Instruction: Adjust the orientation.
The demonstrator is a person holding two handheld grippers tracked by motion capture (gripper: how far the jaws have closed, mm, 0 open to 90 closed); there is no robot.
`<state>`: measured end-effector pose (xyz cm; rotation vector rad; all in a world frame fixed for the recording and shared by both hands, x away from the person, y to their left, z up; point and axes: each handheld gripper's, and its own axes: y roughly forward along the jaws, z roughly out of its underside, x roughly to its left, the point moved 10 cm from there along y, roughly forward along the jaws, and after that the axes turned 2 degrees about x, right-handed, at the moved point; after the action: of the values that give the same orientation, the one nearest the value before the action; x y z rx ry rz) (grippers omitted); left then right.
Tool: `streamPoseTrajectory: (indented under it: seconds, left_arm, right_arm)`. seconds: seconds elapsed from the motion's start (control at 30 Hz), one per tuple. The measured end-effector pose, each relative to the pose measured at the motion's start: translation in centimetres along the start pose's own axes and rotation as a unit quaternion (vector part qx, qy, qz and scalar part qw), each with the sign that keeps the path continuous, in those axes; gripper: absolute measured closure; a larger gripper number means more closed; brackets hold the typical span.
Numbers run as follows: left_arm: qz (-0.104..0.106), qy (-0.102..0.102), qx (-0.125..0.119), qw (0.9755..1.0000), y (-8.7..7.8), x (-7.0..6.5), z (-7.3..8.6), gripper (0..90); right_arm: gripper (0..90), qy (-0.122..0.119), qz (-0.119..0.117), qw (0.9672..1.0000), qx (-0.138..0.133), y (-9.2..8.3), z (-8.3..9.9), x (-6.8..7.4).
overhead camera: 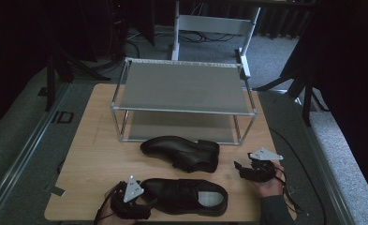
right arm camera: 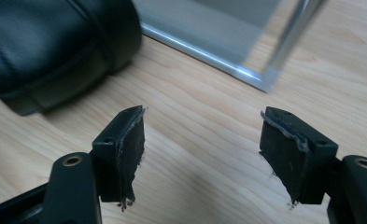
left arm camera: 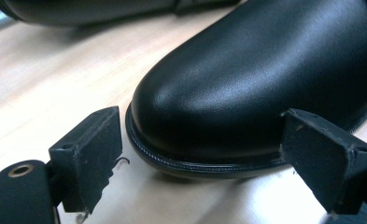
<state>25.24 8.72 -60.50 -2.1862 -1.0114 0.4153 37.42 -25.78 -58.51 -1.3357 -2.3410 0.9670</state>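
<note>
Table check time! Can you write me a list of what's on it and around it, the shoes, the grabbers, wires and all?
Surface: wooden table, light, bare apart from the things below.
Job's things: two black shoes; near shoe at the front edge, far shoe lying before the metal rack, whose two shelves hold nothing.
Clutter: nothing seen.
Grippers: left gripper open, jaws either side of the near shoe's toe, not touching it. Right gripper open over bare wood, near the far shoe's heel and a rack leg.
Cables: one trails from the right gripper off the table.
Surroundings: grey carpet, dark curtains, a white frame behind.
</note>
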Motion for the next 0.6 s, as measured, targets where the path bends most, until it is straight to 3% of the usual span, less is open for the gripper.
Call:
streamPoseTrajectory:
  seconds: [0.1,0.33,0.47,0.5,0.6]
  left_arm:
    - [-0.014,0.003,-0.001,0.9999,0.5,0.9,-0.7,14.8]
    - [-0.024,-0.008,-0.004,0.9997,2.0,2.9,-2.3,15.6]
    - [-0.019,-0.014,-0.009,0.9997,2.5,3.4,-2.7,15.7]
    - [-0.018,-0.014,-0.010,0.9997,2.5,3.4,-2.7,15.6]
    - [-0.019,-0.013,-0.013,0.9997,2.5,3.4,-2.8,15.6]
  right_arm:
    - [30.2,-0.009,-0.005,0.9999,-0.006,-0.1,-0.5,0.6]
    - [29.9,-0.025,-0.027,0.9990,-0.023,-0.2,-2.2,2.6]
    - [29.0,-0.034,-0.040,0.9981,-0.031,-0.1,-2.9,3.6]
    - [28.0,-0.044,-0.053,0.9971,-0.032,0.1,-3.4,4.5]
    - [25.3,-0.064,-0.060,0.9956,-0.031,0.4,-3.9,5.7]
